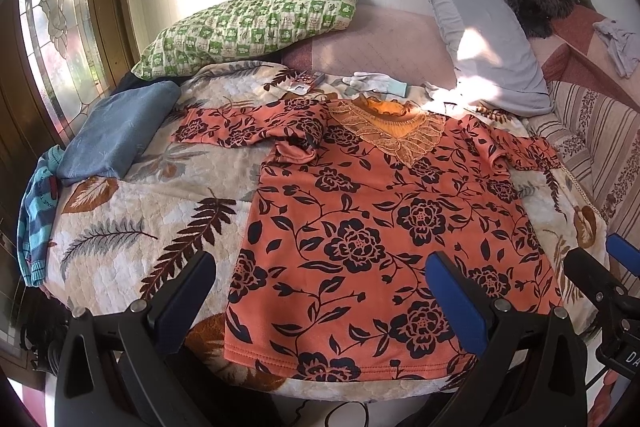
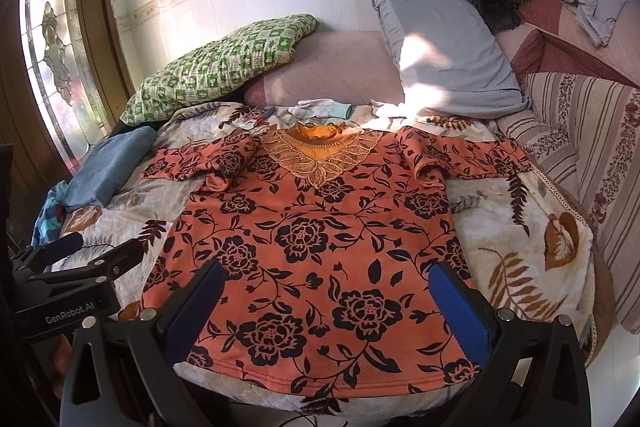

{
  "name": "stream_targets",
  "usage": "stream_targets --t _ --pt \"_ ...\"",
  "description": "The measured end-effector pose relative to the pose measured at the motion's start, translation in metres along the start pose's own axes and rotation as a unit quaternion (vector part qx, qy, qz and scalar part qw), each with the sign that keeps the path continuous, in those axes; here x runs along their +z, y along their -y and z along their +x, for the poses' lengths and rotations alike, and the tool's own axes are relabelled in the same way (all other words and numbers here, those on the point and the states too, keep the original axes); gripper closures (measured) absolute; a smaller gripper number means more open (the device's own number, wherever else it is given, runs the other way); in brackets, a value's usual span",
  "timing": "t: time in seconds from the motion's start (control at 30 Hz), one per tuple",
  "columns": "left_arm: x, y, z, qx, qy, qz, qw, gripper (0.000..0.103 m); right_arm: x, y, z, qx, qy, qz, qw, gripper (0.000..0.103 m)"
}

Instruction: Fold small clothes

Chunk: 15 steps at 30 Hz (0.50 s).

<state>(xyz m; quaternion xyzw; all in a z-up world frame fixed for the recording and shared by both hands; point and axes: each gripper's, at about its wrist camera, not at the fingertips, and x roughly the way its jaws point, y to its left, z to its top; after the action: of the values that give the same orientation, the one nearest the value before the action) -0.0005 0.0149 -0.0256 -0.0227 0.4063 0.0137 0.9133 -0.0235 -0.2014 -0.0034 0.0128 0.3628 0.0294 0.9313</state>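
An orange top with a black flower print (image 1: 380,227) lies flat, front up, on the leaf-patterned quilt (image 1: 132,227), sleeves spread to both sides and hem toward me. It has a gold lace collar (image 1: 400,135). It also shows in the right wrist view (image 2: 320,247). My left gripper (image 1: 320,267) is open and empty, hovering over the top's lower left part. My right gripper (image 2: 326,279) is open and empty above the lower middle of the top. The right gripper also shows at the right edge of the left wrist view (image 1: 600,267).
A folded blue cloth (image 1: 116,139) and a striped blue garment (image 1: 38,211) lie at the left. A green checked pillow (image 1: 248,23) and a grey pillow (image 1: 480,39) lean on the wall. White gloves (image 1: 372,81) lie behind the collar. A striped blanket (image 2: 580,147) lies to the right.
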Motion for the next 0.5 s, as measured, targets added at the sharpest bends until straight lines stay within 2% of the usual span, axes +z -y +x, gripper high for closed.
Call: stream_targets --t 0.13,0.27,0.4,0.5 --pt "0.000 -0.013 0.015 -0.005 -0.021 -0.021 0.9996 0.000 -0.002 0.019 0.009 0.012 -0.012 0.028 0.999 0.000" --pt "-0.003 -0.040 0.037 0.011 -0.051 -0.055 0.9971 0.000 -0.002 0.061 0.022 0.027 -0.019 0.087 0.996 0.000" --pt "-0.021 -0.077 0.065 0.036 -0.097 -0.093 0.9903 0.000 -0.013 0.122 0.052 0.017 -0.070 0.157 0.985 0.000" --pt "-0.037 -0.097 0.089 0.049 -0.140 -0.111 0.9828 0.000 -0.028 0.172 0.076 -0.008 -0.115 0.193 0.975 0.000"
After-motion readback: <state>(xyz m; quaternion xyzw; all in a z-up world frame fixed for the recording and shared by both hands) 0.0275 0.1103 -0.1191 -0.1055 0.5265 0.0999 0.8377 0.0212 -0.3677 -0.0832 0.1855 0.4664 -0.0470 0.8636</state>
